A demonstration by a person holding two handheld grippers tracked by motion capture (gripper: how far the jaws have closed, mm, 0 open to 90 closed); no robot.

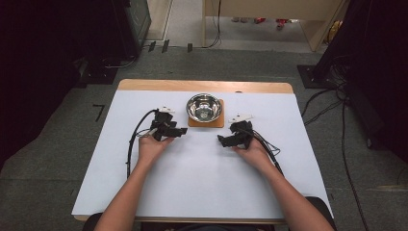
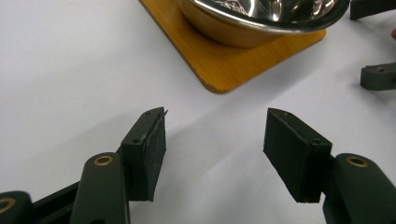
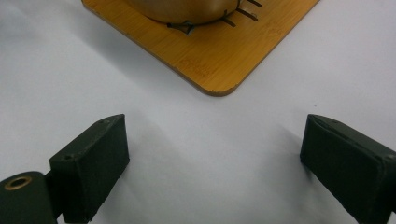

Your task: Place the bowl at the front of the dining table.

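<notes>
A shiny steel bowl (image 1: 204, 107) stands on a square wooden board (image 1: 217, 123) at the table's far middle. My left gripper (image 1: 180, 132) rests on the white table just left of the board, open, with nothing between its jaws. The right gripper (image 1: 222, 140) rests to the board's right front, also open and holding nothing. In the left gripper view the bowl (image 2: 261, 18) and a board corner (image 2: 224, 70) lie ahead of my open gripper (image 2: 215, 147), with the other gripper's fingertips (image 2: 378, 77) at the right edge. The right gripper view shows the board corner (image 3: 210, 60) ahead of its wide-open gripper (image 3: 212, 158).
The white table top (image 1: 202, 178) has a wooden far edge (image 1: 144, 85). Black cables (image 1: 132, 139) trail from both grippers. The person's forearms (image 1: 125, 197) come in from the bottom. Dark equipment and cables stand on the floor (image 1: 337, 96) around the table.
</notes>
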